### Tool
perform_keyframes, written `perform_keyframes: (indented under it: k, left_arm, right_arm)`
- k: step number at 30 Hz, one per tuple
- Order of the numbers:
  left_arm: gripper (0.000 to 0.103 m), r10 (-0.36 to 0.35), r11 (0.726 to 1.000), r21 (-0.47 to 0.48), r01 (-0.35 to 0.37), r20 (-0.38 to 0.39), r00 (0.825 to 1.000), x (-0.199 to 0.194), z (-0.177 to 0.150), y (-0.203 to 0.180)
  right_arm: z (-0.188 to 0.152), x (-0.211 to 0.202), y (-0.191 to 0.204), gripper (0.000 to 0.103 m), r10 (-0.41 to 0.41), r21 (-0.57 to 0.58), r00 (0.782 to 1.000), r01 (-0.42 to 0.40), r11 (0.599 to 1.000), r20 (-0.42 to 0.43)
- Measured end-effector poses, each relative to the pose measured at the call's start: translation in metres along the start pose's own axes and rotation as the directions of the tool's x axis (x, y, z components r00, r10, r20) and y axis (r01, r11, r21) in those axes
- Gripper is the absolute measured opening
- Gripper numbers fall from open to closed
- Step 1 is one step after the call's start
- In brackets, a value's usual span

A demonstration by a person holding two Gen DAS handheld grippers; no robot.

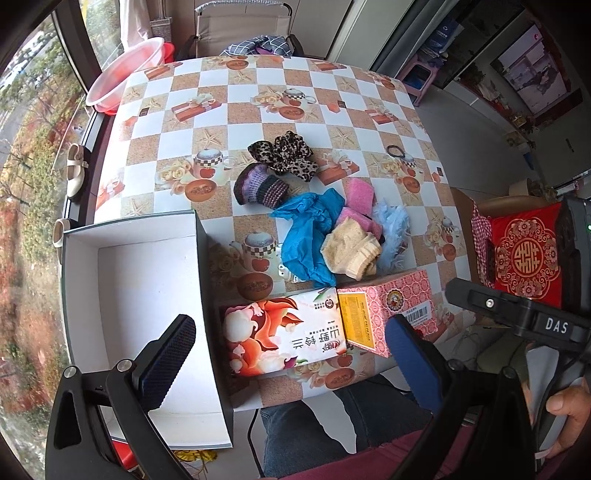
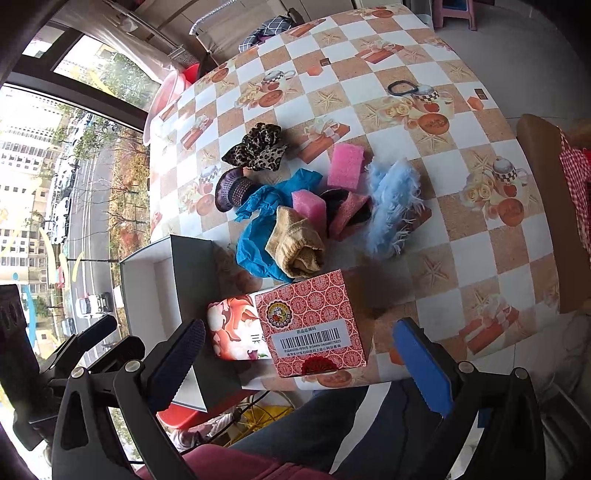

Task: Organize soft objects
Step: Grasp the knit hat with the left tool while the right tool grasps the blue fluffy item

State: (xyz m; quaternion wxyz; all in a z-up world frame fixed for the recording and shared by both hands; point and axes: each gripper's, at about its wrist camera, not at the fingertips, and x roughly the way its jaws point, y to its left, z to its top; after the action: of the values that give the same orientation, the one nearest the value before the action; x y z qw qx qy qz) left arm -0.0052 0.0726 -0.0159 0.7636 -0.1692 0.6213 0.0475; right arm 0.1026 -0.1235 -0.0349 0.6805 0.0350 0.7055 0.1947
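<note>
A heap of soft things lies mid-table: a leopard-print scrunchie (image 1: 284, 153) (image 2: 256, 147), a purple knitted piece (image 1: 258, 186) (image 2: 232, 190), crumpled blue cloth (image 1: 308, 232) (image 2: 262, 221), pink sponges (image 1: 360, 192) (image 2: 345, 166), a beige sock (image 1: 351, 247) (image 2: 295, 242) and light blue fluff (image 1: 393, 229) (image 2: 391, 199). An open white-lined box (image 1: 140, 295) (image 2: 155, 291) stands at the table's left front. My left gripper (image 1: 295, 360) hangs open above the near edge, over the box and the cartons. My right gripper (image 2: 299, 365) is open too, low over the front edge.
Two cartons sit at the front edge: a floral one (image 1: 284, 328) (image 2: 232, 328) and a pink patterned one (image 1: 388, 306) (image 2: 314, 321). A black hair tie (image 1: 395, 150) (image 2: 400, 88) lies far right. A chair (image 1: 243, 26) stands behind the checked table (image 1: 236, 99); a red cushion (image 1: 524, 251) is at right.
</note>
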Motion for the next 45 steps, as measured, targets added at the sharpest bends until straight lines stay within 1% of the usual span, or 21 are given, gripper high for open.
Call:
perform_keyframes:
  k: [4,8,11,15,18,20,24,31,35,39,40,42,43,45]
  left_arm:
    - [0.102,0.012,1.0,-0.013,-0.012,-0.012,1.0,0.008,0.012,0.011]
    - [0.102,0.027,0.999,-0.025,-0.028,-0.021,0.999,0.022,0.035,0.016]
    - [0.102,0.034,0.998,-0.049,-0.035,-0.034,0.999,0.038,0.055,0.018]
    - [0.102,0.05,0.995,-0.086,-0.055,-0.06,0.997,0.065,0.08,0.02]
    - [0.102,0.083,0.989,-0.115,-0.092,-0.086,0.993,0.089,0.098,0.021]
    - [0.102,0.107,0.983,-0.135,-0.123,-0.119,0.987,0.107,0.108,0.023]
    - [0.102,0.155,0.968,-0.168,-0.184,-0.175,0.972,0.142,0.125,0.03]
    - [0.102,0.178,0.937,-0.252,-0.243,-0.254,0.951,0.185,0.141,0.043]
    - [0.102,0.177,0.919,-0.297,-0.261,-0.28,0.943,0.198,0.144,0.05]
    - [0.102,0.188,0.909,-0.309,-0.28,-0.297,0.936,0.206,0.146,0.05]
    - [0.102,0.19,0.907,-0.31,-0.284,-0.301,0.935,0.207,0.147,0.05]
    - [0.102,0.189,0.904,-0.316,-0.288,-0.309,0.932,0.212,0.148,0.048]
    - [0.102,0.192,0.903,-0.315,-0.293,-0.313,0.93,0.212,0.148,0.048]
    - [0.102,0.202,0.902,-0.308,-0.304,-0.319,0.926,0.213,0.148,0.046]
  right_arm:
    - [0.0,-0.004,-0.01,0.103,-0.036,0.022,0.999,0.035,0.999,0.021]
    - [0.002,-0.004,-0.027,0.103,-0.062,0.058,0.998,0.06,0.996,0.024]
    - [0.007,-0.001,-0.044,0.103,-0.069,0.089,0.997,0.067,0.994,0.016]
    - [0.02,0.011,-0.062,0.103,-0.092,0.098,0.996,0.093,0.991,-0.01]
    - [0.033,0.025,-0.075,0.103,-0.1,0.096,0.994,0.103,0.99,-0.038]
    - [0.044,0.036,-0.082,0.103,-0.11,0.087,0.992,0.115,0.989,-0.063]
    - [0.066,0.059,-0.095,0.103,-0.156,0.054,0.983,0.161,0.985,-0.092]
    - [0.099,0.106,-0.117,0.103,-0.22,0.052,0.966,0.228,0.972,-0.135]
    - [0.115,0.127,-0.125,0.103,-0.243,0.072,0.961,0.254,0.965,-0.132]
    - [0.126,0.147,-0.129,0.103,-0.257,0.096,0.958,0.27,0.958,-0.127]
    - [0.128,0.152,-0.129,0.103,-0.263,0.083,0.956,0.275,0.958,-0.134]
    - [0.129,0.165,-0.127,0.103,-0.298,0.024,0.942,0.305,0.952,-0.153]
    - [0.129,0.168,-0.128,0.103,-0.318,-0.004,0.935,0.321,0.947,-0.155]
    - [0.128,0.165,-0.135,0.103,-0.34,-0.033,0.93,0.339,0.94,-0.14]
